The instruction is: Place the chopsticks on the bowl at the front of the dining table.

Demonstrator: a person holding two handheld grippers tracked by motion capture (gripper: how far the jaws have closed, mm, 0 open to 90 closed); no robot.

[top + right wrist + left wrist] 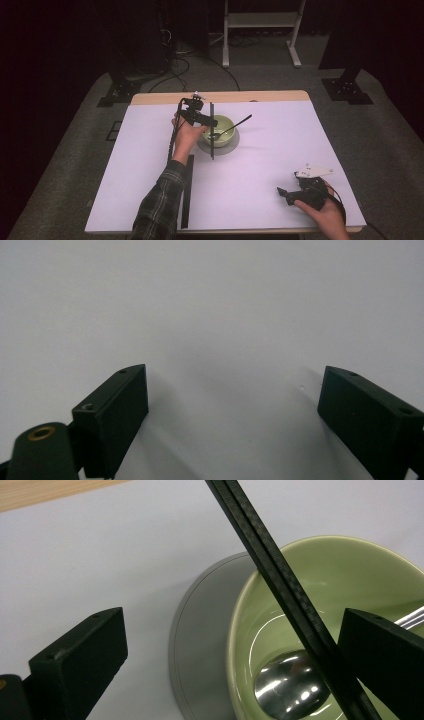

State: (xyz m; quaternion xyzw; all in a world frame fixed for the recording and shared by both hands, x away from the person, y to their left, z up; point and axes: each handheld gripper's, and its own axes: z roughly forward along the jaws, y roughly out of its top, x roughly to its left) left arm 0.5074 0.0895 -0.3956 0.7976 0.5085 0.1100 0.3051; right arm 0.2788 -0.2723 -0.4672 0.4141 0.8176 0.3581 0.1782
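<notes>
Your left arm, in the plaid sleeve (159, 202), was stretched well forward over the desk (150, 150), hand wrapped around the left hand-held gripper (201, 119) right at the near-left side of the green bowl (220, 131). Your right hand sat low by the near-right corner, holding the right hand-held gripper (285, 194) just above the white surface, well apart from everything else.

The bowl stood on a grey round coaster (200, 645) toward the back middle of the desk, with a metal spoon (290, 687) lying in it, handle sticking out over the far-right rim. In the left gripper view the bowl's rim fell between your jaws, one jaw outside over the coaster side, the other over the bowl's inside near the spoon handle. Jaws were spread wide, pinching nothing. A thin black rod (280, 585) crossed in front of the bowl.

The right one was spread wide too, with just bare desk between its jaws.
</notes>
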